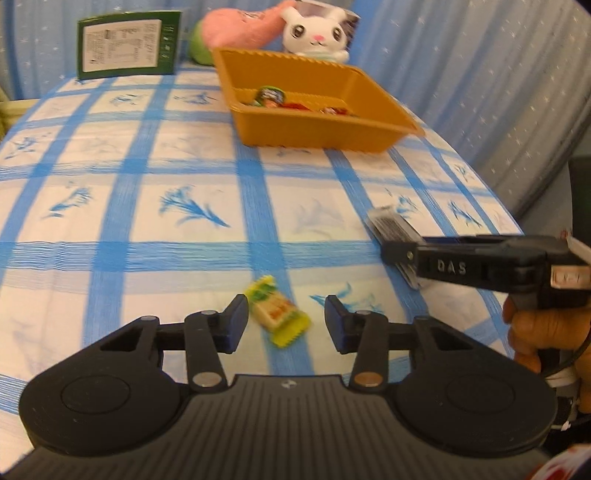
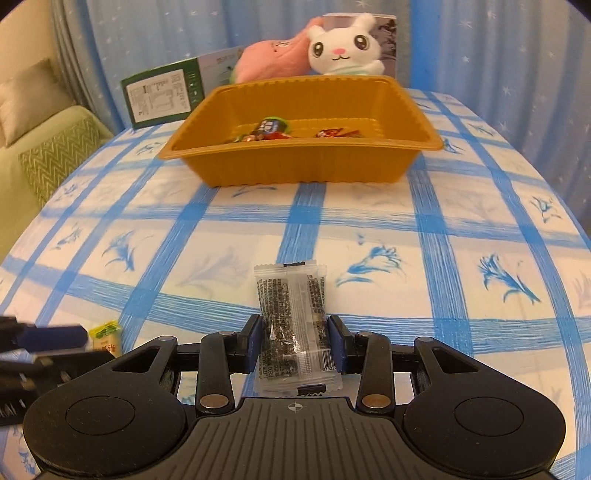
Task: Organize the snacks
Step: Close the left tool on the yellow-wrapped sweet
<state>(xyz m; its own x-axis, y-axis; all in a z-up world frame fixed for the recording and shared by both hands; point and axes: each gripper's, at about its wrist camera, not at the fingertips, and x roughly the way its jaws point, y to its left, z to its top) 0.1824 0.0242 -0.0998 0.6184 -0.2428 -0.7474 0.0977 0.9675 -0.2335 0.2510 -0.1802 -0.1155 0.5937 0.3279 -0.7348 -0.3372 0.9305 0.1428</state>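
Right wrist view: the right claw (image 2: pixel 295 347) has its two pads pressed on the sides of a clear packet of dark seaweed-like snack (image 2: pixel 293 325), whose long axis runs straight ahead along the fingers, its far end pointing at the orange tray (image 2: pixel 303 162). The tray sits farther up the bench (image 2: pixel 461 221), directly beyond the packet, and already has a few wrapped sweets (image 2: pixel 273 129) lying in it. So for this hand the coming move looks like a plain carry forward and over the near wall.

In the left wrist view, the left claw (image 1: pixel 286 321) stands partly open over a small yellow-green candy (image 1: pixel 279 315). The candy lies between the pads but not squarely: it sits closer to the left pad, and its long axis runs slantwise, from upper left to lower right (blur makes it hard to say whether that pad already touches the wrapper). I judge it not yet gripped. The right claw (image 1: pixel 397 254), with its packet (image 1: pixel 393 225), shows at the right edge, nearer the tray than the left one.

Behind the tray stand a green box (image 1: pixel 129 44) and a white plush rabbit (image 1: pixel 317 33), neither in the way
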